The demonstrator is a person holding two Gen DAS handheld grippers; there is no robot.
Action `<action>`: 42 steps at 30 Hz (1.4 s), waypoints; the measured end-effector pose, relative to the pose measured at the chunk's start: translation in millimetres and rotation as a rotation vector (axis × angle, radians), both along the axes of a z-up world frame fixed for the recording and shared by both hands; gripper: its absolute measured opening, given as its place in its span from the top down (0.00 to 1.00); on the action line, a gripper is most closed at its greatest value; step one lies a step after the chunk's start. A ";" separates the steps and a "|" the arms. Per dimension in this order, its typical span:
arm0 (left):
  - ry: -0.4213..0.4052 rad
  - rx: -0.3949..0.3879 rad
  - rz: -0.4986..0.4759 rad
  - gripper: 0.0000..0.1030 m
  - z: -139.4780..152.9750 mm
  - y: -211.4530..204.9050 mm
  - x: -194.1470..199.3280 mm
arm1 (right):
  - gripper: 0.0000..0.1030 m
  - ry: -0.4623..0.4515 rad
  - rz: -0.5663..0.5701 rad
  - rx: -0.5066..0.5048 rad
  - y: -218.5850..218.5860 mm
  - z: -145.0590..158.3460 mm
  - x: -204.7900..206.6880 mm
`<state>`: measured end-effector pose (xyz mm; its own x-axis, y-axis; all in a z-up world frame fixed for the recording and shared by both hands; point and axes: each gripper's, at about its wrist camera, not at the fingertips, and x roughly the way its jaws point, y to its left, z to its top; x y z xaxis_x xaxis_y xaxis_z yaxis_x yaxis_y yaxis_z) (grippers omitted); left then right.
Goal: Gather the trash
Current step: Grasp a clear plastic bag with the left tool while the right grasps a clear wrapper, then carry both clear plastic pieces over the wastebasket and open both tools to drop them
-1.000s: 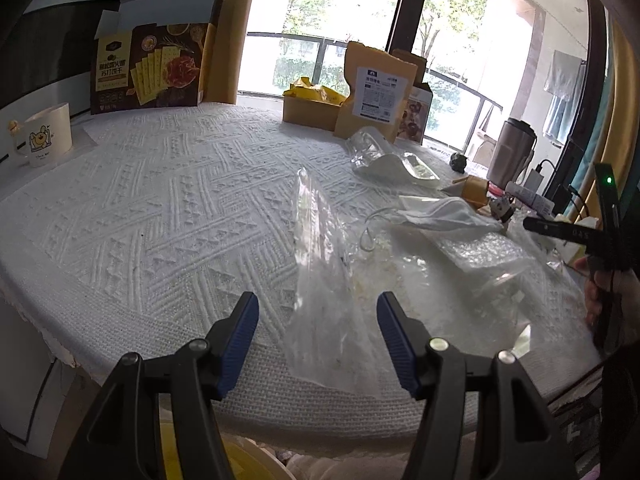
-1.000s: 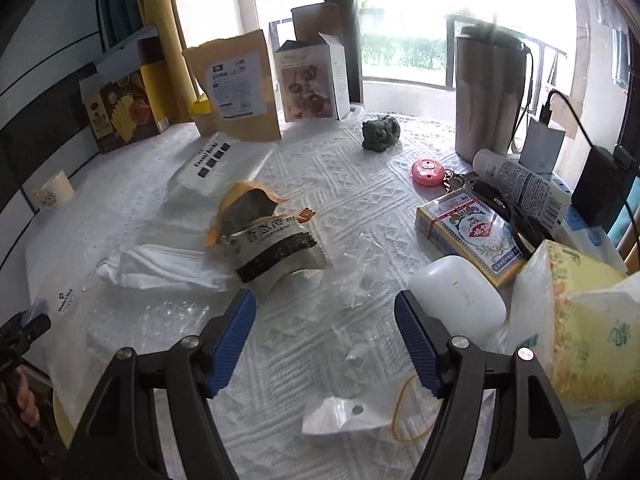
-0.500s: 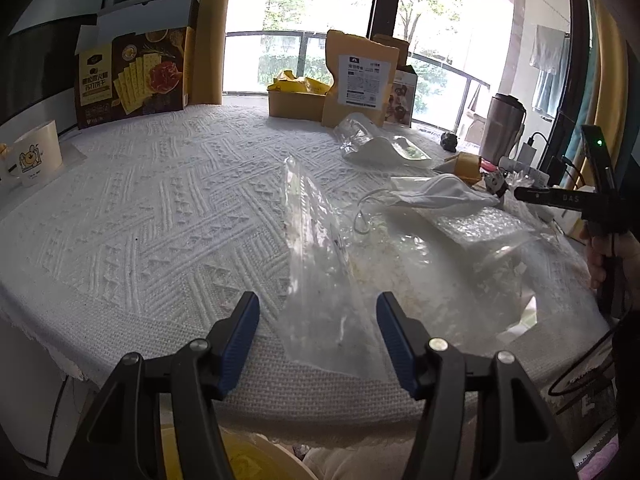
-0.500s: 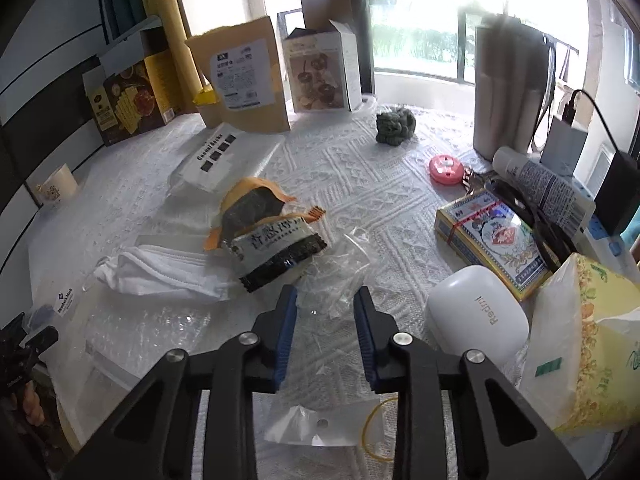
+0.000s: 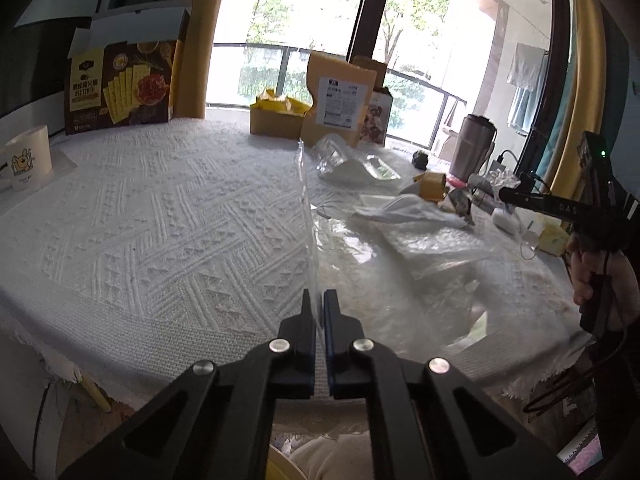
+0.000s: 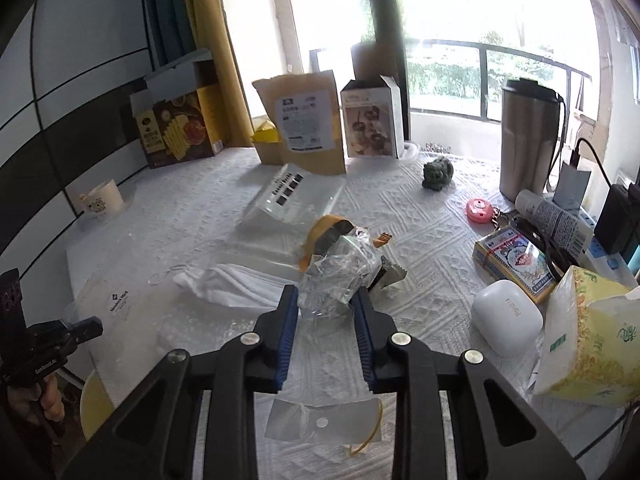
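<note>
Pinching the near edge of a clear plastic bag [image 5: 310,216], the left tongs [image 5: 319,306] have just closed, blue pads nearly together with the film standing up between them at the bench [image 5: 160,216] rim. The right tongs [image 6: 326,300] are clamped on a crumpled clear wrapper [image 6: 340,276], lifted in front of an orange snack packet [image 6: 326,226]. At nine o'clock of that wrapper lies a white face mask [image 6: 236,286]; at three o'clock, a white earbud case [image 6: 506,318] and a card box [image 6: 516,260]. Farther off, at twelve o'clock, a kraft pouch [image 6: 308,122] stands upright, with a steel tumbler [image 6: 528,140] at two o'clock.
</note>
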<state>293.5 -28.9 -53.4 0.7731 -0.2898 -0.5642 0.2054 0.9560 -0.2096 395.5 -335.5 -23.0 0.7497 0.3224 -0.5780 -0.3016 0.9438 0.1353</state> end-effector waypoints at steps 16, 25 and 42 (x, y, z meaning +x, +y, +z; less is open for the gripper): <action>-0.143 -0.021 0.097 0.99 38.9 36.1 -50.7 | 0.75 -0.061 0.070 0.055 30.1 12.0 -49.3; -0.204 -0.022 0.169 0.99 47.7 65.5 -86.5 | 0.75 -0.080 0.136 0.039 68.9 15.0 -64.4; -0.252 -0.016 0.270 0.99 44.9 111.5 -157.3 | 0.75 -0.132 0.265 0.024 137.0 20.0 -101.5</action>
<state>136.2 82.6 -8.5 0.9371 -0.0632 -0.3434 -0.0071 0.9798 -0.1996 294.0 -198.6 -3.0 0.7061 0.5289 -0.4709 -0.5532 0.8271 0.0996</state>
